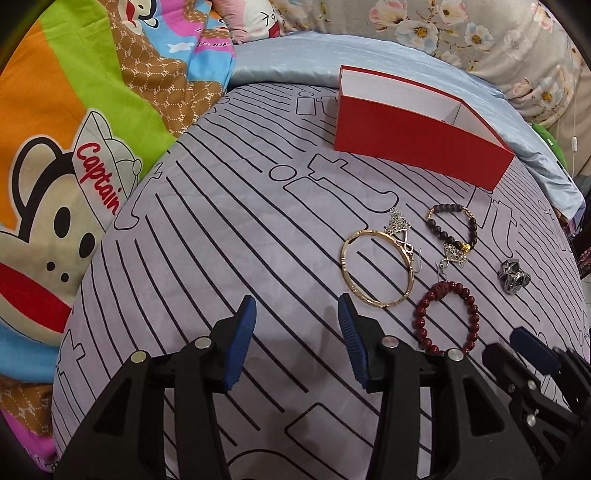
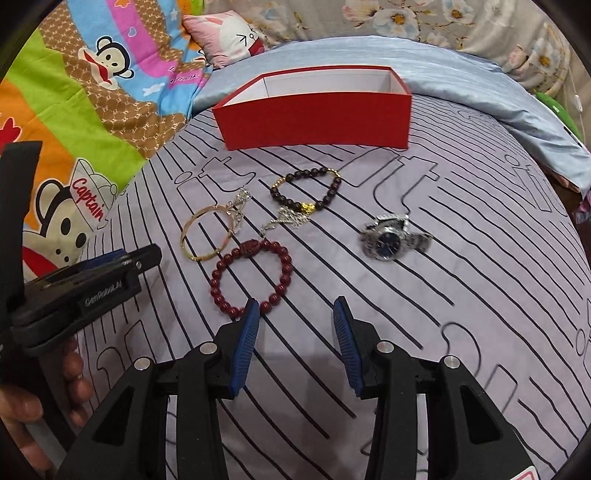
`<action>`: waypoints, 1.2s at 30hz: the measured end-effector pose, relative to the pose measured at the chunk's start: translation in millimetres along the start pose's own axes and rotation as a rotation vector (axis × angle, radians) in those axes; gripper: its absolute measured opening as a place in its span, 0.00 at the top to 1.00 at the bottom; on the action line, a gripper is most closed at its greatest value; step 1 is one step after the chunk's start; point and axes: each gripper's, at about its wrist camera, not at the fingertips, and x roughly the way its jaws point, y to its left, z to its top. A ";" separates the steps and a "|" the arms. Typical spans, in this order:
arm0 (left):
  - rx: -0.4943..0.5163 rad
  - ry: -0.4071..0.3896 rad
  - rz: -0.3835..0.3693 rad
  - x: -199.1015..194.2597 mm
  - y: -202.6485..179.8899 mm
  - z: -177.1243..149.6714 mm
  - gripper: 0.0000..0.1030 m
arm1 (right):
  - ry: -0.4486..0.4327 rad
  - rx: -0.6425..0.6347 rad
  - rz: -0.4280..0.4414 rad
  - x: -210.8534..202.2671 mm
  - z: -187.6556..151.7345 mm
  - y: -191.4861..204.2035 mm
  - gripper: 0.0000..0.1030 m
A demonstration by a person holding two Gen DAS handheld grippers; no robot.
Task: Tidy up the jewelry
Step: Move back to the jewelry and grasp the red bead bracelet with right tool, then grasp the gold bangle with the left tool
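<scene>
Both grippers, left (image 1: pixel 297 341) and right (image 2: pixel 295 341), gape empty above the bed (image 2: pixel 461 314). Bracelets (image 2: pixel 249 277), bangle (image 2: pixel 203 236), watch (image 2: pixel 391 238) remain outside the red box (image 2: pixel 314 122); nothing sorted yet.

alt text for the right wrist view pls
Open right gripper hovers over a striped bedsheet near a red bead bracelet, gold bangle, dark bead bracelet and silver watch; a red box sits behind.

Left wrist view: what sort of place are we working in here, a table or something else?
Most likely a bed in a bedroom: the jewelry lies on a striped bedsheet, a cartoon monkey blanket lies to the left, and a pink pillow lies behind the red box.
</scene>
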 end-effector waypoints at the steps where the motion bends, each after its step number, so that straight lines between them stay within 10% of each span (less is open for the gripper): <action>1: -0.002 0.002 0.000 0.2 0.6 0.0 0.57 | 0.001 0.001 0.001 3.4 2.9 1.3 0.62; 13: -0.003 0.003 -0.019 13.5 -3.6 13.8 0.58 | 0.003 -0.049 -0.067 26.5 13.0 7.6 0.92; 27: 0.040 -0.022 -0.019 33.7 -26.8 21.8 0.59 | 0.026 0.039 -0.034 10.1 -0.4 -22.1 0.93; 36: 0.053 -0.033 -0.050 32.9 -28.9 22.0 0.97 | 0.029 0.048 -0.031 8.3 -0.9 -22.8 0.93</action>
